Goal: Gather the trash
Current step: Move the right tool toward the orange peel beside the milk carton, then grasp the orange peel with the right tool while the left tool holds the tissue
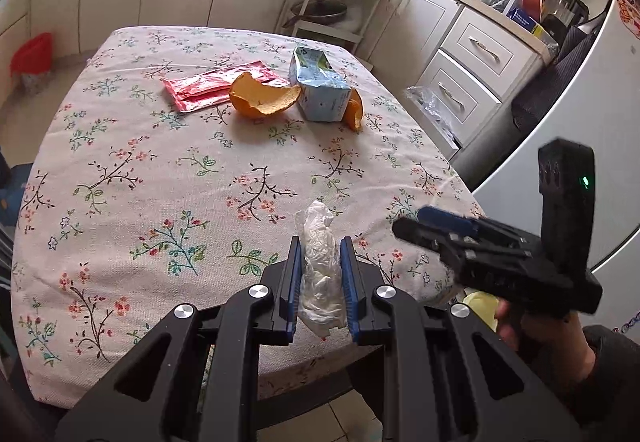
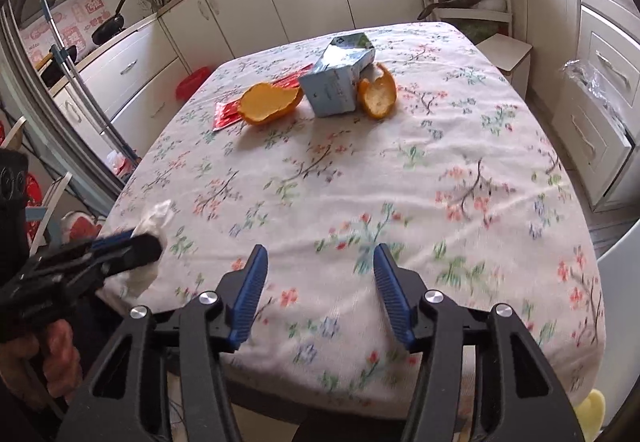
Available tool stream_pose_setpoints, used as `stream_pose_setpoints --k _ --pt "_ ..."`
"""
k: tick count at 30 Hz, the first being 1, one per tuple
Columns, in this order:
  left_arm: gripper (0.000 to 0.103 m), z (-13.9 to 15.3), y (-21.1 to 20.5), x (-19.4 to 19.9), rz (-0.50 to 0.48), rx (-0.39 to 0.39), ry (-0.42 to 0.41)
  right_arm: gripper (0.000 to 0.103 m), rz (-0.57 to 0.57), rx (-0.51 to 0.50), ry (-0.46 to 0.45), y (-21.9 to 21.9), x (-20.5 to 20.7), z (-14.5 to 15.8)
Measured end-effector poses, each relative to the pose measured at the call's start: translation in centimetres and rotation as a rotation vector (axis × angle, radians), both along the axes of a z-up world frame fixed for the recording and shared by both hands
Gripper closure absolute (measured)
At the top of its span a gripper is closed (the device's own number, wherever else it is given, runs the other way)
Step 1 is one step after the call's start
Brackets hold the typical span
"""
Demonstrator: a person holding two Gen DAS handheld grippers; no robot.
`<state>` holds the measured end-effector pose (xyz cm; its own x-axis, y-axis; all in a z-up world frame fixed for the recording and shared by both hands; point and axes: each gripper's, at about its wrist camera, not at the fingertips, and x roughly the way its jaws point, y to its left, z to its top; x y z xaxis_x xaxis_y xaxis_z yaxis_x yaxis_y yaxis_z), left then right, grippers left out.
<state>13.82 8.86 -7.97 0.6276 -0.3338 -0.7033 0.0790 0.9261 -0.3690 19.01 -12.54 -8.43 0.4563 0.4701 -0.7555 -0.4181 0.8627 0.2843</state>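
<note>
Left claw [image 1: 320,254] pinching crumpled tissue [image 1: 320,262] over surface [image 1: 160,162] near edge. Right claw [image 2: 320,262] spread, nothing in it. Carton [image 2: 336,82], orange peels [image 2: 270,104], red wrapper [image 1: 200,86] at 12 o'clock, far end.

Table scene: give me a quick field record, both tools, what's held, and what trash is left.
left tool: shut on crumpled tissue, above the table's near edge
right tool: open, holding nothing, over the near edge
table: floral cloth
trash left on table: red wrapper, blue carton, large orange peel, small orange peel
layout: all four clustered at the far end; the small peel leans against the carton
</note>
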Motion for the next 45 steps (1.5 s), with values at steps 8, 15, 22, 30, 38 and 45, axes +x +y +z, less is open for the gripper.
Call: stream_pose_setpoints --k 8,15,22,30,38,45 --pt "0.085 -1.0 1.8 0.3 0.043 -0.018 0.014 0.049 0.024 0.023 -0.013 2.1 3.8 1.1" --pt "0.085 -1.4 3.5 0.2 0.079 -0.032 0.017 0.049 0.075 0.135 0.083 5.9 6.1 0.2" --pt "0.085 -1.1 4.8 -0.2 0.096 -0.039 0.003 0.049 -0.051 0.278 0.167 7.9 9.6 -1.7" --pt "0.085 -1.2 5.6 -0.6 0.107 -0.060 -0.007 0.062 -0.187 0.336 0.162 8.7 12.3 -2.0" --pt "0.085 -0.7 6.3 -1.4 0.131 -0.050 -0.015 0.098 -0.108 0.303 0.161 8.3 11.2 -1.5" --pt "0.085 0.9 5.4 -2.3 0.121 -0.024 -0.041 0.098 -0.045 0.269 0.112 3.2 4.4 0.3"
